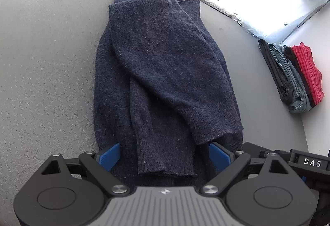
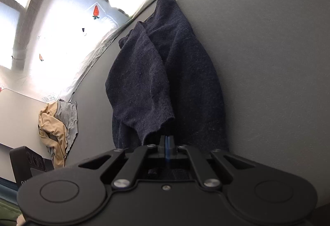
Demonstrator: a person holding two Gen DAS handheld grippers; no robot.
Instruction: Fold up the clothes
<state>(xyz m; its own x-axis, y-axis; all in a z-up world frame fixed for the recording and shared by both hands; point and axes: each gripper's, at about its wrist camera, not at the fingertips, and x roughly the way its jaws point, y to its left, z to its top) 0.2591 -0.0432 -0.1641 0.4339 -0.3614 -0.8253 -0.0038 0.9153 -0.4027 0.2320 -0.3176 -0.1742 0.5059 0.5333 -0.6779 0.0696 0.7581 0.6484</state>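
Note:
A dark navy knit sweater lies lengthwise on the grey table, its sleeves folded over the body. My left gripper is open wide at the sweater's near end. Its blue fingers stand on either side of a sleeve cuff, and the cloth hides their tips. In the right wrist view the same sweater runs away from my right gripper. That gripper is shut, blue pads together, just below a sleeve cuff, and I see no cloth pinched between them.
A stack of folded clothes, dark, grey-blue and red checked, stands at the right in the left wrist view. In the right wrist view, a crumpled tan and grey pile lies by the table's left edge, next to a black device.

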